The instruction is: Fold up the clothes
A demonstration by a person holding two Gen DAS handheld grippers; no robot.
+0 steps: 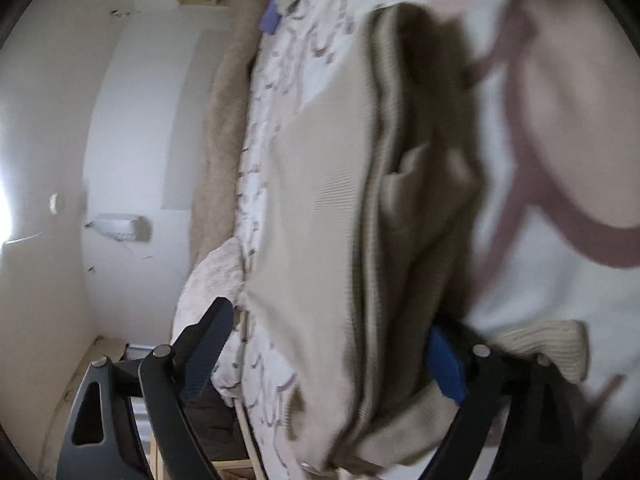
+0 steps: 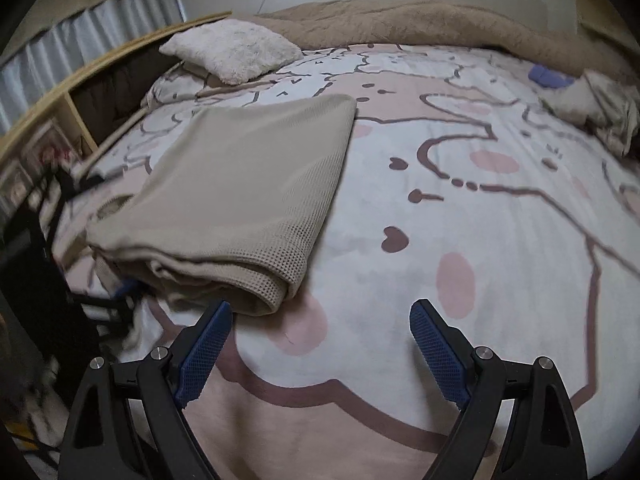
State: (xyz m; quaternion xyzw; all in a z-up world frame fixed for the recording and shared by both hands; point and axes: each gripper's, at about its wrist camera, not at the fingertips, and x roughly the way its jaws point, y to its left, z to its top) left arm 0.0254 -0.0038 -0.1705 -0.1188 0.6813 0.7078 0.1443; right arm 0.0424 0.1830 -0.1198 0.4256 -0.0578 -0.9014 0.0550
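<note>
A beige waffle-knit garment (image 2: pixel 248 196) lies folded on the patterned bedspread (image 2: pixel 460 208), at the left of the right wrist view. My right gripper (image 2: pixel 320 344) is open and empty, its left fingertip just beside the garment's near folded edge. In the left wrist view the camera is rolled sideways and the same garment (image 1: pixel 340 220) fills the middle. My left gripper (image 1: pixel 336 352) is open, with the garment's bunched end lying between its wide-apart fingers. The left gripper's dark body shows at the left edge of the right wrist view, partly hidden by the cloth.
A white fluffy pillow (image 2: pixel 232 54) and a tan blanket (image 2: pixel 400 20) lie at the far side of the bed. A purple item (image 2: pixel 548 76) and rumpled cloth (image 2: pixel 608 112) sit far right. A wooden shelf (image 2: pixel 52 120) runs along the left.
</note>
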